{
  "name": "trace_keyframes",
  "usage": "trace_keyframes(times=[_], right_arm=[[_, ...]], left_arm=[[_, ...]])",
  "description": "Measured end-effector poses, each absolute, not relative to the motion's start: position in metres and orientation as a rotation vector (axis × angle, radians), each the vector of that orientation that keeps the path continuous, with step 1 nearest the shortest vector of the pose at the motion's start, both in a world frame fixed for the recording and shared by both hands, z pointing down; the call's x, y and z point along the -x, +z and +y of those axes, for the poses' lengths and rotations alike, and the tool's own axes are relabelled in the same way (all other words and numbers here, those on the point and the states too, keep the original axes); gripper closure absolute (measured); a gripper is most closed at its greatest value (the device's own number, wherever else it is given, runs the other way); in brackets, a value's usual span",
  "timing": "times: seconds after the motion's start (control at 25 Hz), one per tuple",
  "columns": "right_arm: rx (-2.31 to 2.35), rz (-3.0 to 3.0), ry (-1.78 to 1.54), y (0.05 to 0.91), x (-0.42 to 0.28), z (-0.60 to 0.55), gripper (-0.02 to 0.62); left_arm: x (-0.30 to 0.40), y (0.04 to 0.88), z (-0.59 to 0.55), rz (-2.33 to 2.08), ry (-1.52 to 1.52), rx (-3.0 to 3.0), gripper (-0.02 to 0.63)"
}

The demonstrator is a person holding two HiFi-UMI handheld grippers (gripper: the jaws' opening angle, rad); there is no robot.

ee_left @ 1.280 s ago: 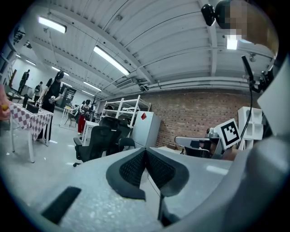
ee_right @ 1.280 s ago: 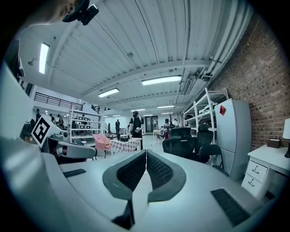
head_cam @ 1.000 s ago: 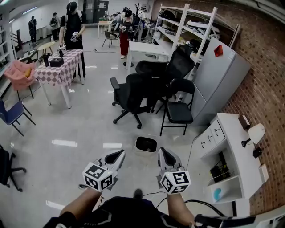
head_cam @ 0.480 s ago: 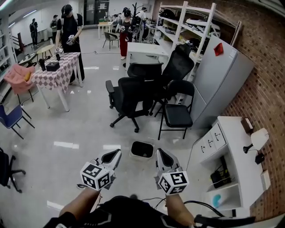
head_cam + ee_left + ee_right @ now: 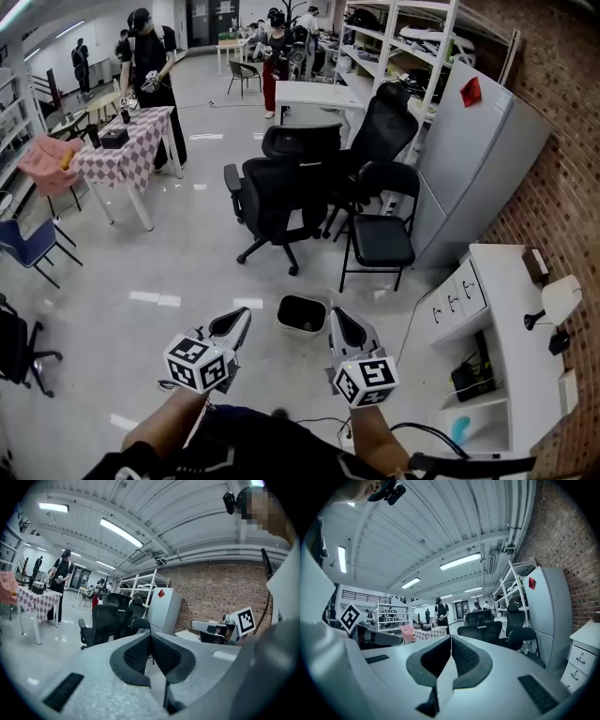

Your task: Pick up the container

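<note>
- The left gripper (image 5: 241, 319) hangs just left of the container (image 5: 302, 316), jaws together, empty.
- The right gripper (image 5: 337, 317) hangs just right of the container, jaws together, empty.

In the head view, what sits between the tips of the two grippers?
A small white bin with a black inside on the glossy floor shows between the shut left gripper and shut right gripper, head view only.

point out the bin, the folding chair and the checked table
bin (image 5: 303, 315), head view, its dark inside
folding chair (image 5: 380, 240), head view, the seat
checked table (image 5: 129, 155), head view, its cloth
</note>
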State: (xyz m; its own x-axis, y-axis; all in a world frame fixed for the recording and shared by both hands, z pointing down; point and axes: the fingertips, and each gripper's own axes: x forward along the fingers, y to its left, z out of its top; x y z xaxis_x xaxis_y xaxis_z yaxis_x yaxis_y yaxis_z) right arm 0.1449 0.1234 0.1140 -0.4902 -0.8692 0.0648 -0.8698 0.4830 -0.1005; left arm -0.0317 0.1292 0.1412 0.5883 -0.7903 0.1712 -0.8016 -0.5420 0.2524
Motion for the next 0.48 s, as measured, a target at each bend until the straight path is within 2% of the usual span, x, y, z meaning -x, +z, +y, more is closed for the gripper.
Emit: trace_keyframes(times=[0.48], right_arm=[[-1.612,-2.652,0.178,0.116,-0.151,0.07,0.586]], left_arm=[[0.028,0.151,0.072,-1.249,0.013,-2.519,0.597]])
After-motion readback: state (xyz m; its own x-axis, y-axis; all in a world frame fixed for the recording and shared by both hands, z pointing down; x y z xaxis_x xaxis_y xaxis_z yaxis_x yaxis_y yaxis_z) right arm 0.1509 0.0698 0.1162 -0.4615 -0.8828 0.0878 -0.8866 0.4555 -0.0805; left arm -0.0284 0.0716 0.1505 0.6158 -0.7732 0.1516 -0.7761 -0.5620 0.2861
